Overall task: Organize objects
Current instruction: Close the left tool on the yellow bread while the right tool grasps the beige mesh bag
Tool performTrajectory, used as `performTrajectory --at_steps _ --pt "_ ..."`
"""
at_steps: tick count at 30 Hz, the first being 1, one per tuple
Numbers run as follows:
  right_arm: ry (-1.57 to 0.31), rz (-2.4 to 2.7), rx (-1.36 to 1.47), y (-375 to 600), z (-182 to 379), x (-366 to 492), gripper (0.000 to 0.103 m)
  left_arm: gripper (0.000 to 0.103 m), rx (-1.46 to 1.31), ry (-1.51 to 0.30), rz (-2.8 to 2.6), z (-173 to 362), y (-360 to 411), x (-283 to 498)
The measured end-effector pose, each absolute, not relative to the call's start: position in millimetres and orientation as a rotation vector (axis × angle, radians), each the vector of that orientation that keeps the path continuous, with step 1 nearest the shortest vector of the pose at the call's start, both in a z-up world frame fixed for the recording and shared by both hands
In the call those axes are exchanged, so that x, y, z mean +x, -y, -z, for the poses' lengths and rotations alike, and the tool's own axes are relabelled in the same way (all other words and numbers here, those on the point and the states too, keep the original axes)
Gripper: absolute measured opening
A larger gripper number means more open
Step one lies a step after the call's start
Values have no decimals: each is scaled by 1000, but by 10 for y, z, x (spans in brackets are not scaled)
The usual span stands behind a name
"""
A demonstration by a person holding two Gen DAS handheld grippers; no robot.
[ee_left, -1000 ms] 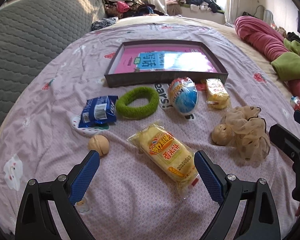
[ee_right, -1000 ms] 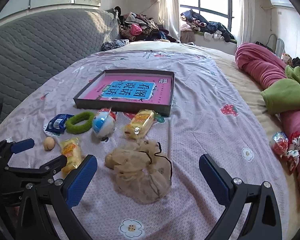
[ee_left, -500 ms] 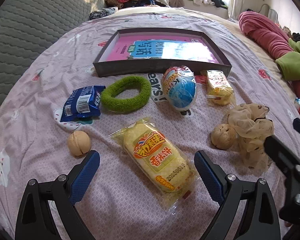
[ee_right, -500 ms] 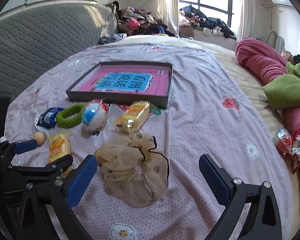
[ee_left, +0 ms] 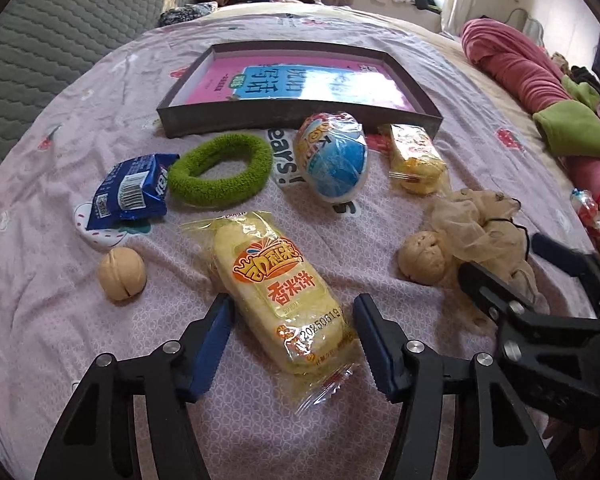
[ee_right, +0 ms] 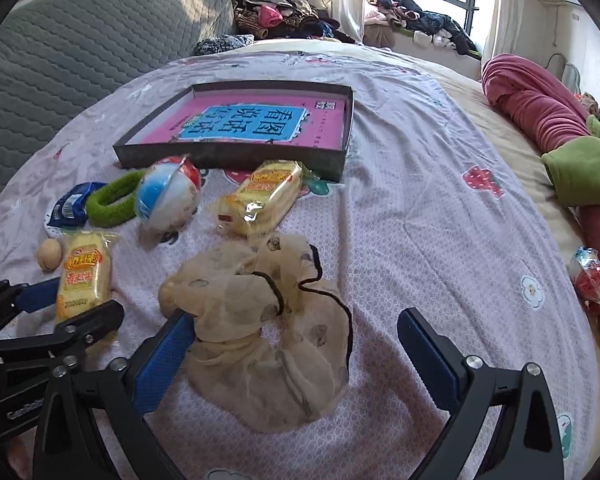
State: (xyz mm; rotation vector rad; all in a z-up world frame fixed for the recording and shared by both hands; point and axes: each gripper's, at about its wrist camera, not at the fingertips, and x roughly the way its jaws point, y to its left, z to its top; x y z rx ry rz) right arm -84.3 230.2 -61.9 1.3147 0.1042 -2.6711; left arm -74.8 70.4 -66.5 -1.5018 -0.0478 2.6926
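Note:
A long yellow rice-cake packet (ee_left: 284, 292) lies on the pink bedsheet, its near end between the blue pads of my left gripper (ee_left: 296, 340). The jaws are closing and the pads stand just beside the wrapper's edges, with no clear press. My right gripper (ee_right: 298, 354) straddles a beige mesh scrunchie (ee_right: 260, 320). Its jaws are closing too: the left pad brushes the fabric and the right pad is well apart. A dark box (ee_left: 300, 114) holding a pink book sits further back. A walnut (ee_left: 122, 274) and a second walnut (ee_left: 422, 258) lie nearby.
In front of the box lie a blue snack packet (ee_left: 132, 192), a green scrunchie (ee_left: 220, 176), a wrapped blue-and-white egg (ee_left: 332, 156) and a small yellow packet (ee_left: 416, 156). A pink blanket (ee_right: 536, 100) and wrapped sweets (ee_right: 592, 276) are at the right. A grey quilted headboard (ee_right: 80, 40) is at the left.
Both grippers have come down toward the bed and their jaws have narrowed, the left around the yellow packet, the right around the beige scrunchie. The objects have not moved.

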Motion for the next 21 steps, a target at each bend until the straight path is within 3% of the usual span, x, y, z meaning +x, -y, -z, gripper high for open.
performTrajectory --at_steps 1,2,3,6,12,16,21 --pt "-80 2648 1322 -2309 636 -849 77 62 -1498 55 -2685 662 -704 -749" --pt "-41 2611 1330 -2323 653 -854 58 61 -1498 68 -2674 663 -698 -750" --pt "-35 2603 1338 -2321 649 -851 48 60 -1497 72 -2670 664 -690 -746" --pt "-91 2621 1332 -2316 603 -805 35 57 -1492 89 -2656 666 -669 -748" --pt "-71 2649 1277 -2366 438 -728 27 50 -1474 100 -2643 618 -631 -725" --pt "-63 2659 1216 -2362 302 -648 26 43 -1461 100 -2651 574 -619 -714" --pt "-54 2681 1135 -2352 141 -562 26 43 -1434 96 -2659 492 -617 -684"
